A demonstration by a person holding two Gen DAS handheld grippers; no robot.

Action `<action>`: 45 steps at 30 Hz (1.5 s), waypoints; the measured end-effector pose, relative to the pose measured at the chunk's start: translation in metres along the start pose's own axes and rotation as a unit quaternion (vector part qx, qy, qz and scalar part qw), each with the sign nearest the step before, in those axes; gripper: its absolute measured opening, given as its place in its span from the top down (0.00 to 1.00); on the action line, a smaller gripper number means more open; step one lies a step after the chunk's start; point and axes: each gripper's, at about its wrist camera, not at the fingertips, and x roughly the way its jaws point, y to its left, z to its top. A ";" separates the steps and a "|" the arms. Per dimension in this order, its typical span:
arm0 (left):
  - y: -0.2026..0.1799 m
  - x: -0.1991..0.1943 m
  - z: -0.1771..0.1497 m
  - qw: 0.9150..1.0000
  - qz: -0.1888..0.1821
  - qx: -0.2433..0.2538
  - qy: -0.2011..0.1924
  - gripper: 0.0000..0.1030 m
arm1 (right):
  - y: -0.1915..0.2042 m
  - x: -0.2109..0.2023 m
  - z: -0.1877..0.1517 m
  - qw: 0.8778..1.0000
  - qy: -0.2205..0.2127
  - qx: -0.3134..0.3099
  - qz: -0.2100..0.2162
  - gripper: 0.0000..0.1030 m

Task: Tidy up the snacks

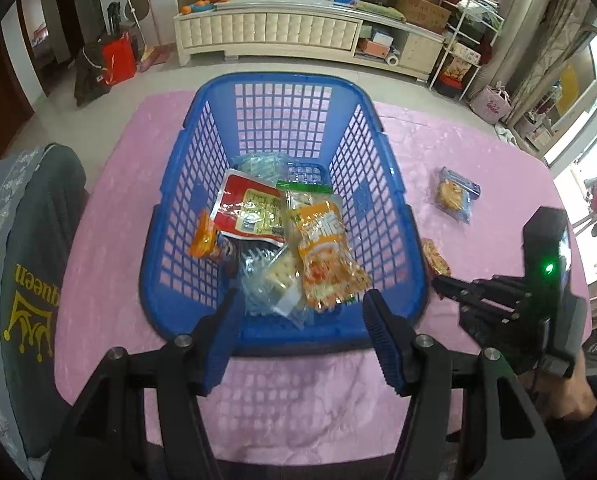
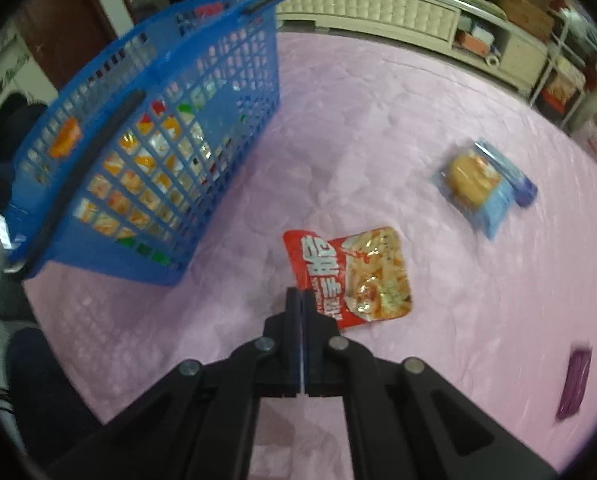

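The right gripper (image 2: 300, 292) has its fingers pressed flat together, with no gap showing between the pads. Their tips sit at the near-left edge of the red chip packet (image 2: 354, 276). The film there is thin and partly hidden behind the right finger, so I cannot tell whether a sliver of it is pinched or the jaws are shut on nothing. From the tips the packet spreads away and to the right. Its long axis seems to run crosswise to the fingers, and its face is up on the pink table (image 2: 378, 120).

The blue basket (image 2: 218, 80) stands to the left of those fingers, its right wall near the packet. If the packet is held, the coming move is probably a lift leftward over that wall.

Farther out on the right half of the table lies a wrapped cake (image 2: 478, 188). A purple packet (image 2: 574, 384) lies close to the table's right edge. The right hand is nearer to both.

The left gripper (image 1: 298, 294) hovers above the basket's near rim, fingers spread and holding nothing. Several snack packets already lie below it in the basket.
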 end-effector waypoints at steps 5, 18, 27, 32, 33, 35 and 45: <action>-0.003 -0.025 -0.011 1.000 -0.013 -0.002 -0.017 0.43 | 0.006 -0.043 -0.007 1.000 -0.026 -0.006 -0.006 0.98; 0.019 -0.070 -0.025 0.998 -0.033 -0.011 -0.057 0.43 | 0.041 -0.112 0.025 0.995 -0.095 -0.042 -0.004 0.98; 0.048 -0.070 -0.021 0.997 -0.035 -0.026 -0.062 0.43 | 0.077 -0.103 0.057 0.994 -0.092 -0.060 0.019 0.98; 0.066 -0.056 -0.023 0.997 -0.036 -0.041 -0.053 0.43 | 0.093 -0.078 0.075 0.995 -0.069 -0.059 0.032 0.98; 0.069 -0.053 -0.024 0.997 -0.035 -0.043 -0.050 0.43 | 0.095 -0.072 0.077 0.996 -0.065 -0.061 0.030 0.97; 0.078 -0.047 -0.025 0.997 -0.032 -0.048 -0.045 0.43 | 0.098 -0.059 0.081 0.996 -0.056 -0.059 0.033 0.96; 0.098 -0.033 -0.030 0.997 -0.033 -0.061 -0.035 0.43 | 0.082 -0.032 0.082 0.997 -0.070 0.003 0.037 0.12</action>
